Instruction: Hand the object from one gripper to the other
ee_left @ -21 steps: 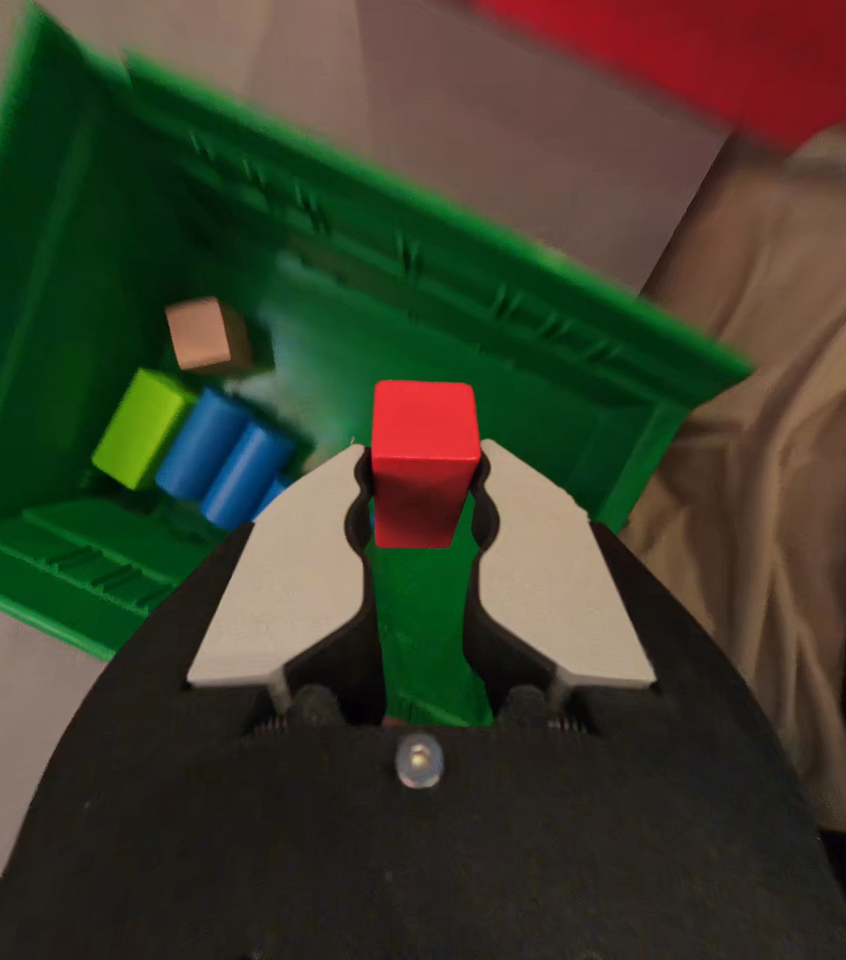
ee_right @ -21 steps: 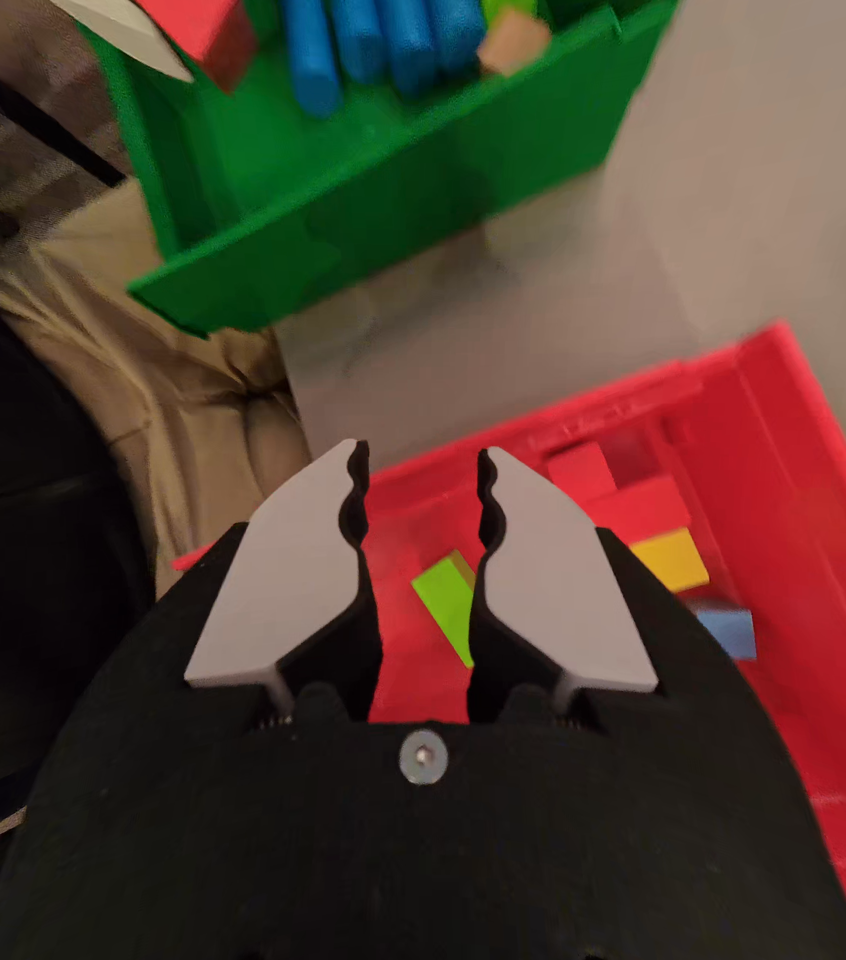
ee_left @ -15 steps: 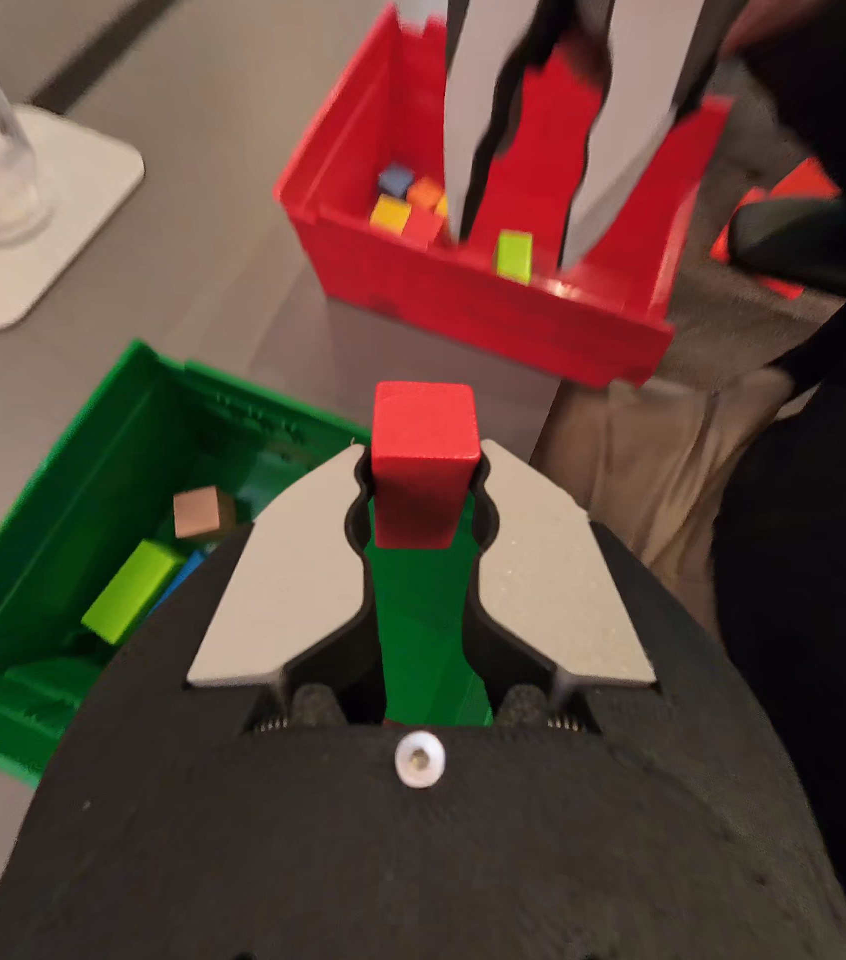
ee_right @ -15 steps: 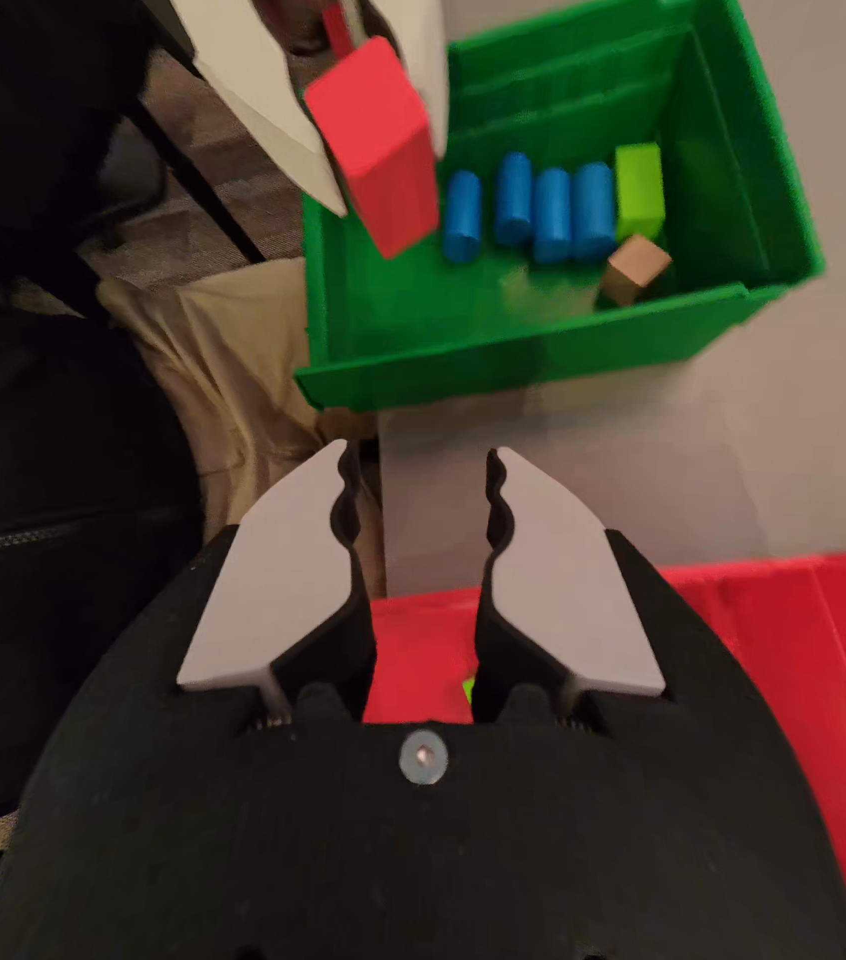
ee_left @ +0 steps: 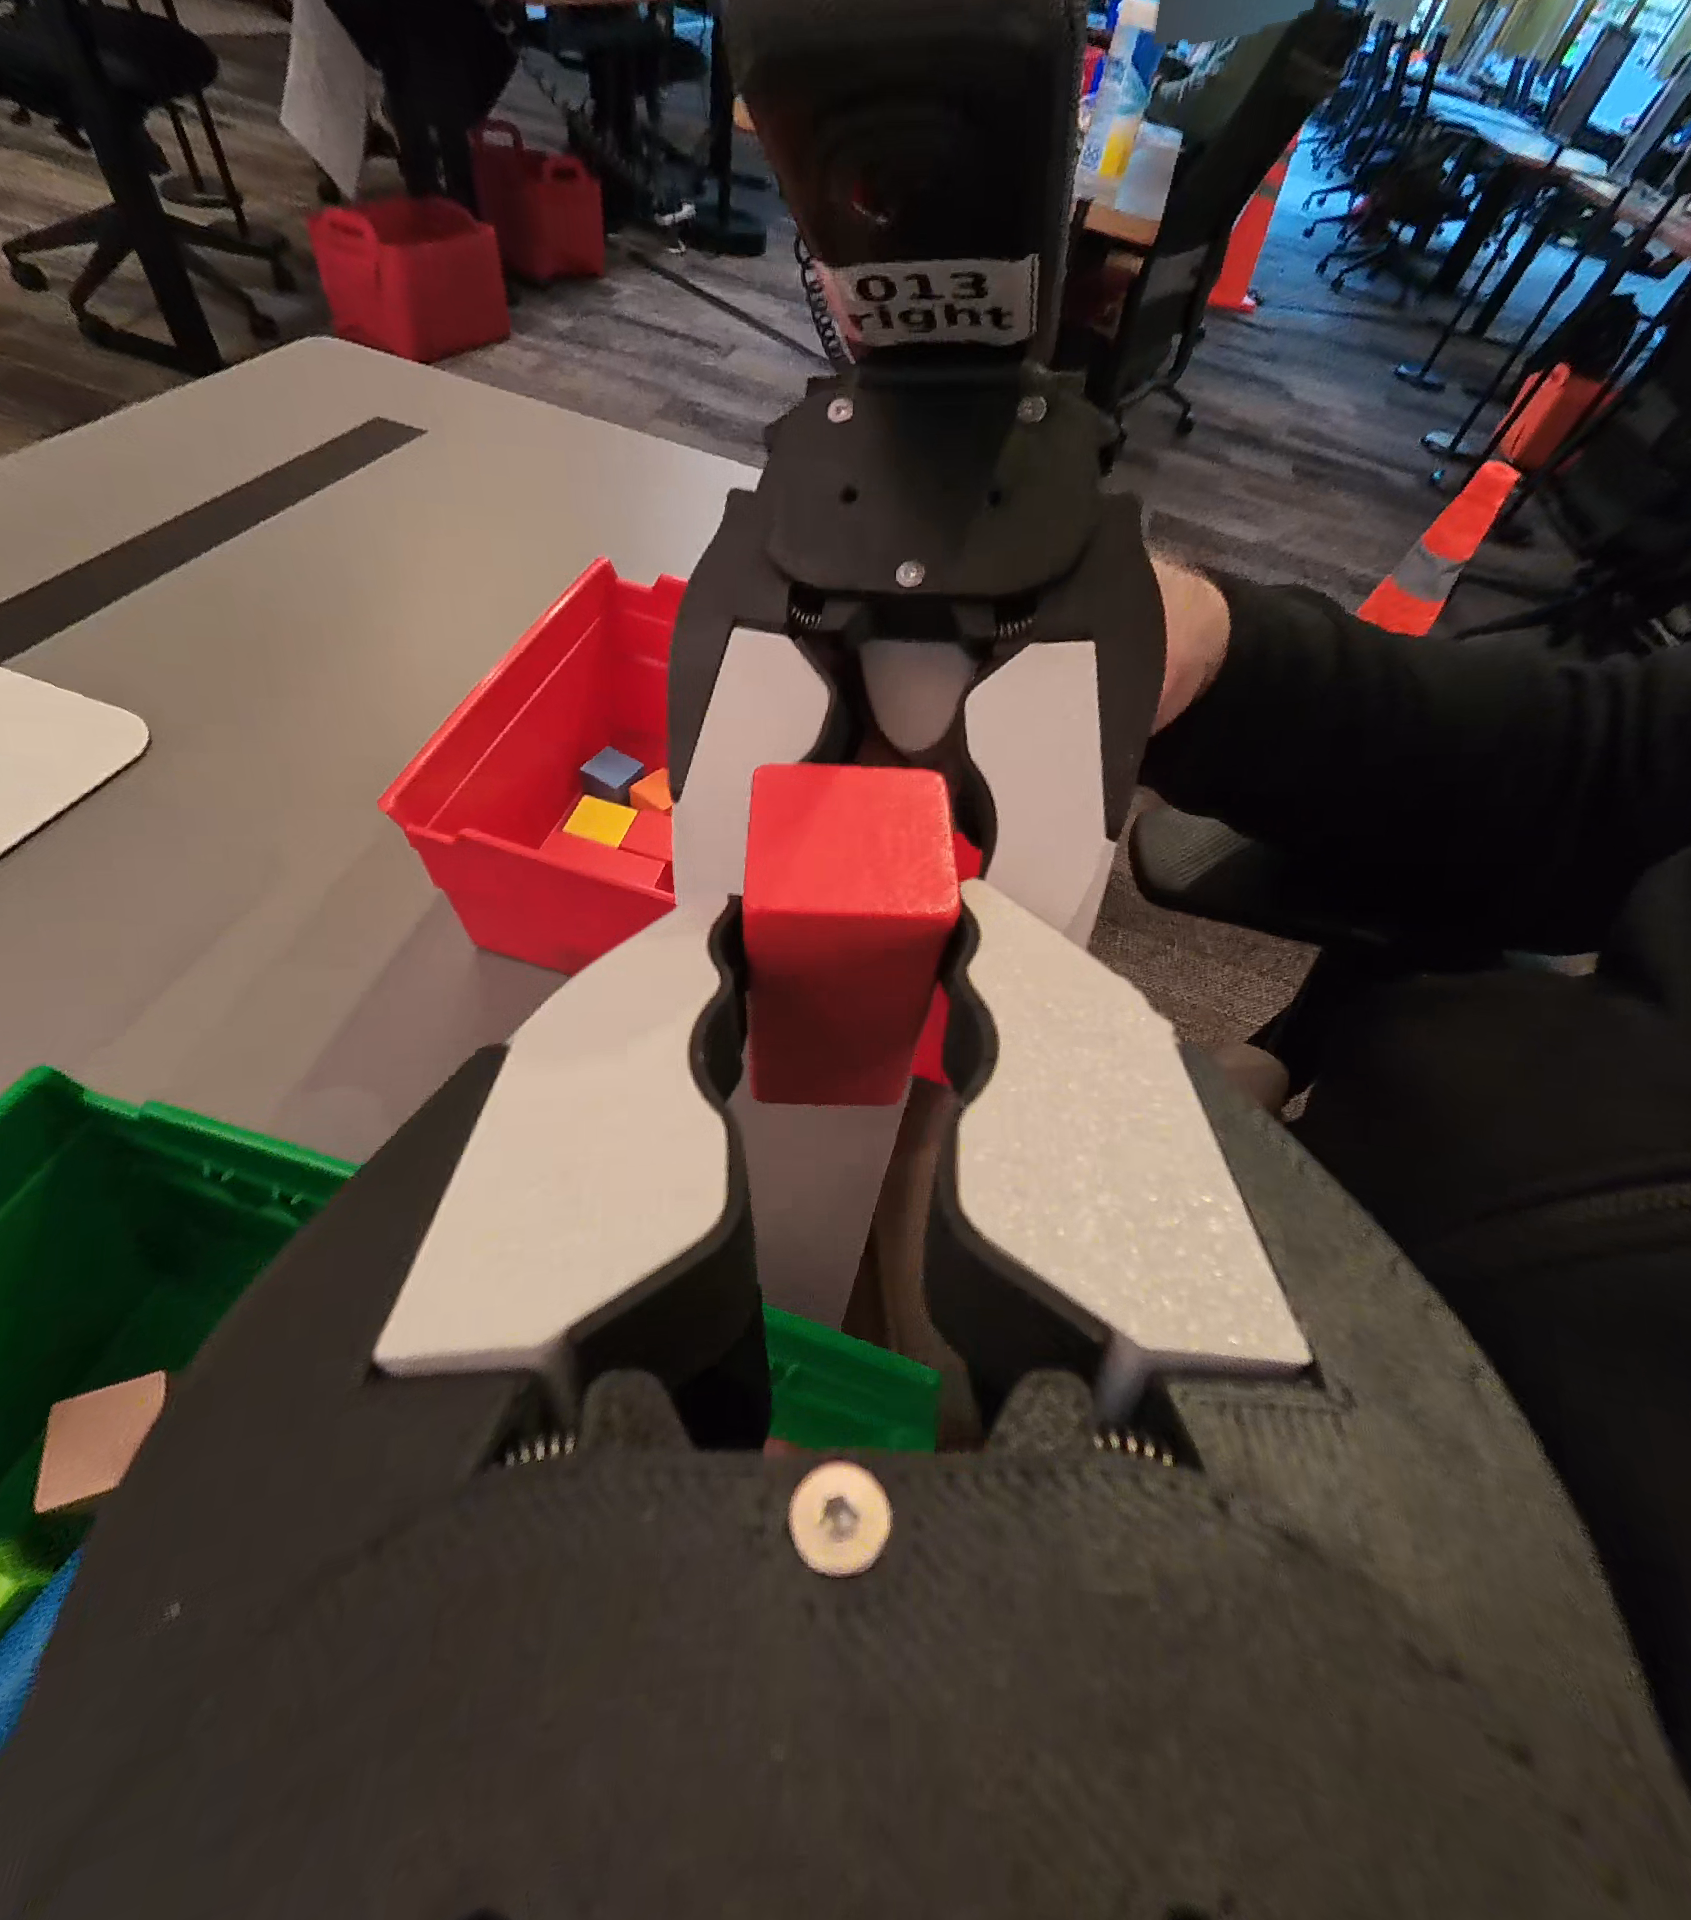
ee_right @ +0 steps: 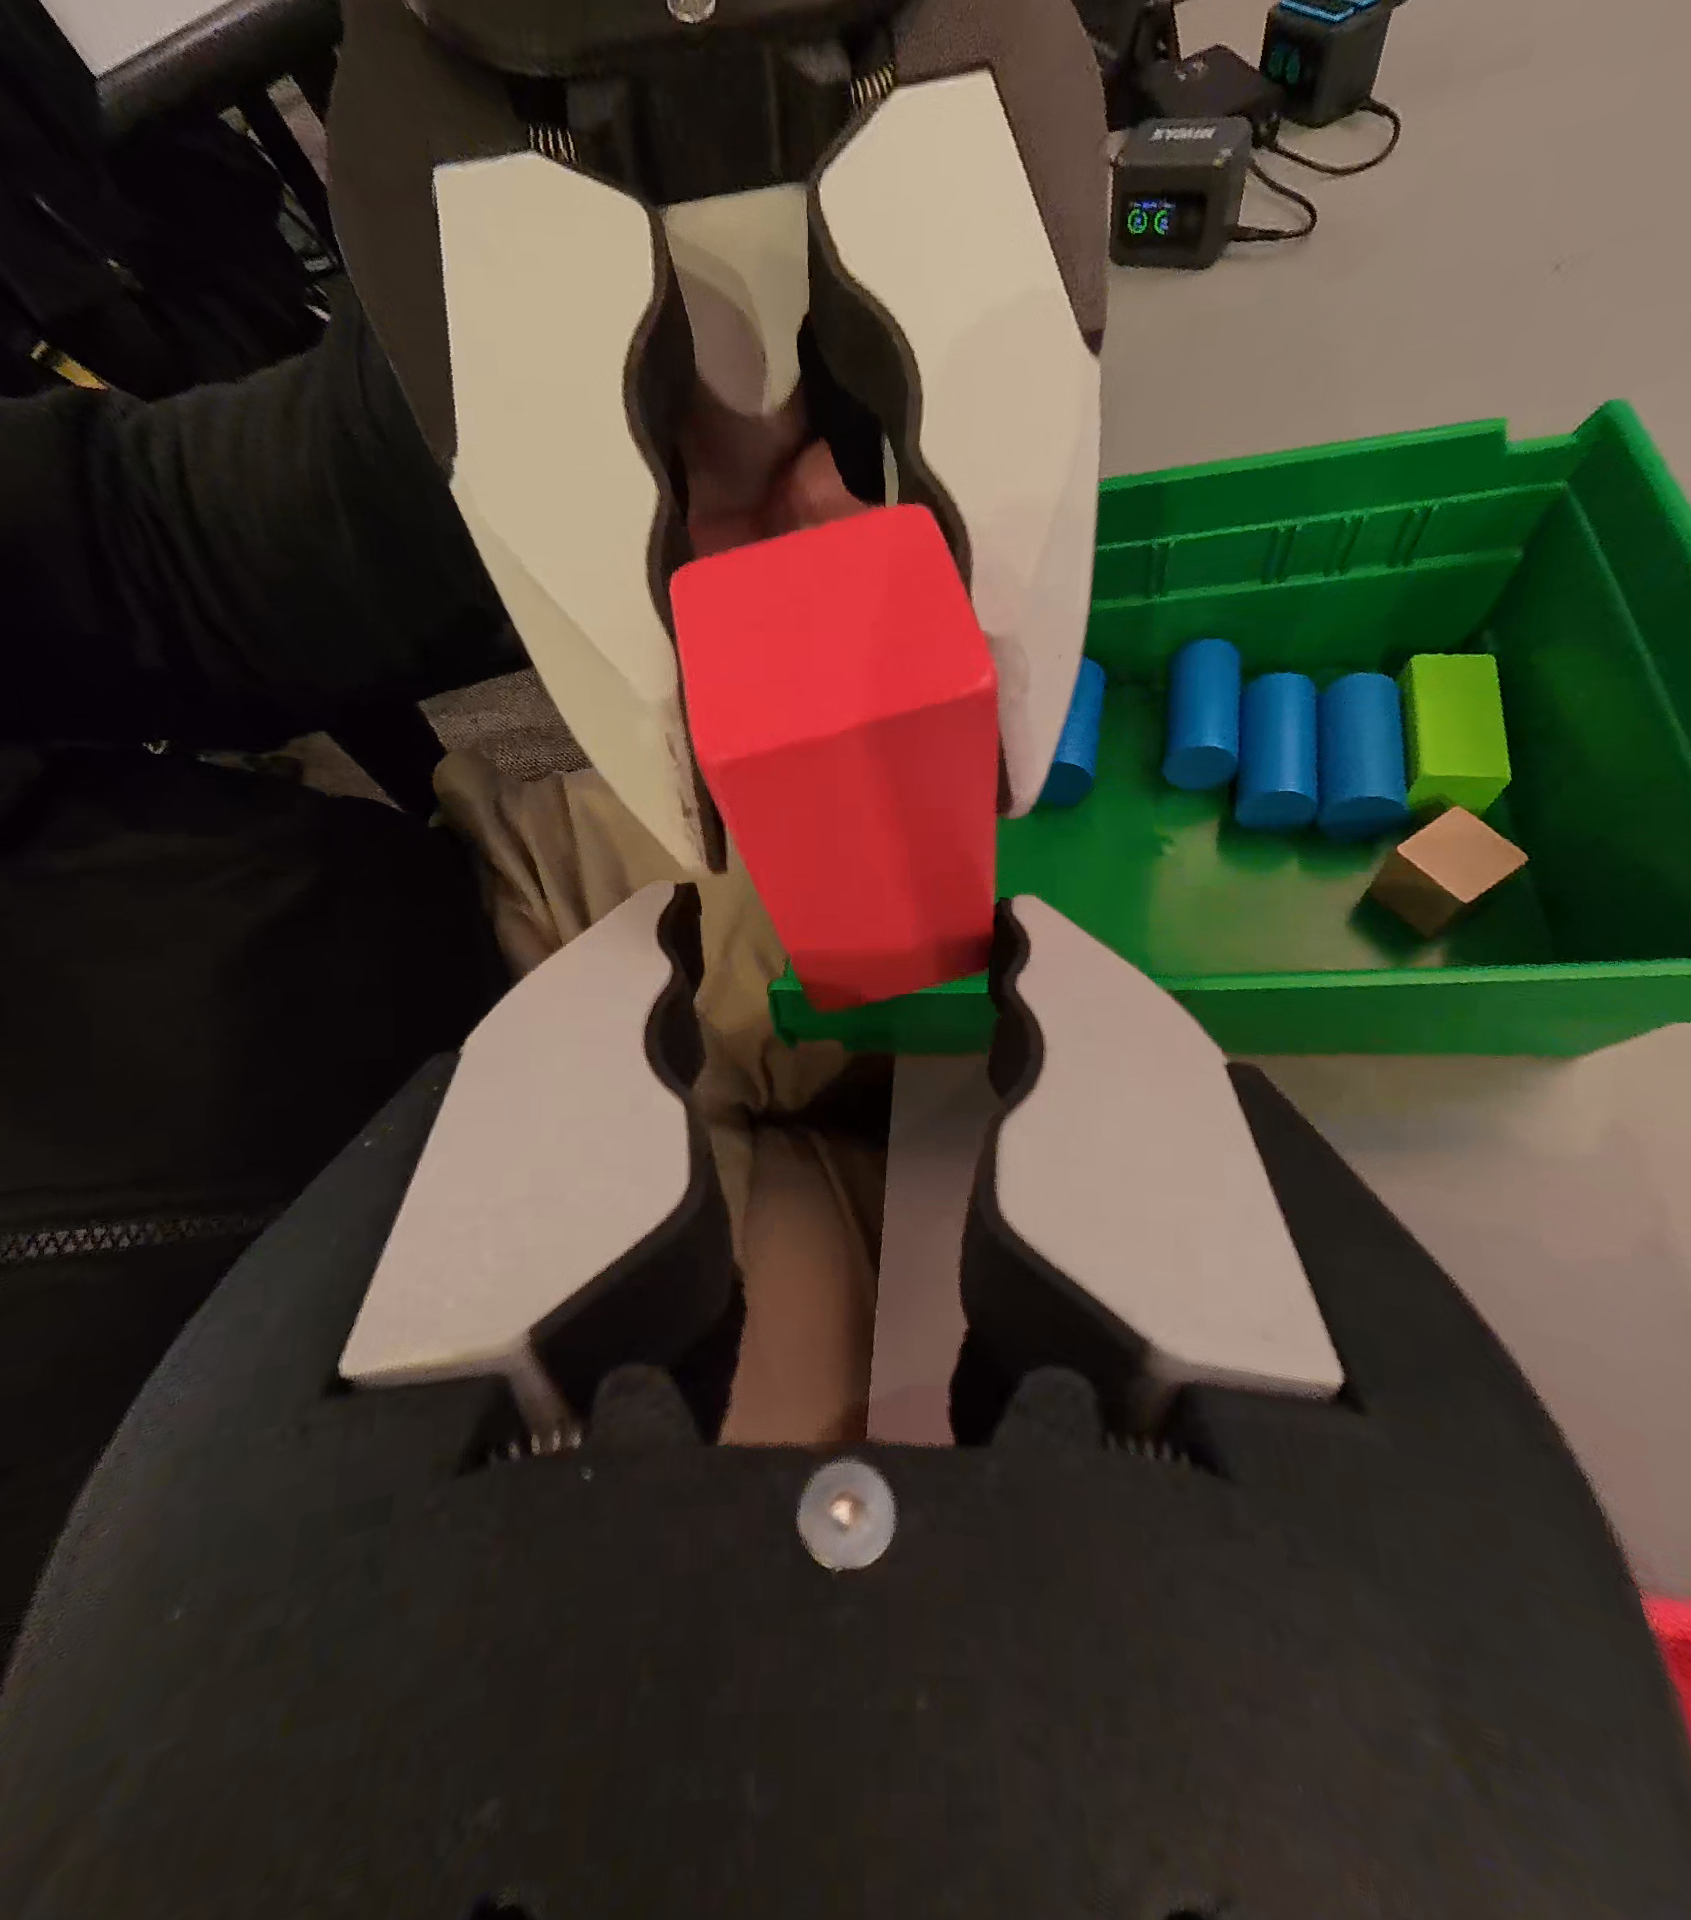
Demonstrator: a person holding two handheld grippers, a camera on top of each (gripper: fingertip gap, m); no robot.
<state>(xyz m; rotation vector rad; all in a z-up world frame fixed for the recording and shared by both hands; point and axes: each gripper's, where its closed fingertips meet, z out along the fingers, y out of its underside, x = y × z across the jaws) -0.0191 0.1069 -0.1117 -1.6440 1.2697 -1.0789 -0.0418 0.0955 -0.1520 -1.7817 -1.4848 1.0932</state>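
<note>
- My left claw (ee_left: 846,940) is clamping the red block (ee_left: 846,935) mid-air, above the table's (ee_left: 228,644) edge.
- My right claw (ee_right: 841,940) is gaping wide, block end just entering.
- Probably best: I'm squaring up before closing right, releasing left last.

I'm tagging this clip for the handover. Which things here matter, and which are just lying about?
Matter:
red block
left gripper, shut on it
right gripper, open

Lying about:
green bin
blue cylinders
green block
tan cube
red bin

White label (ee_left: 932,301) (printed) on right claw (ee_left: 888,831)
</note>
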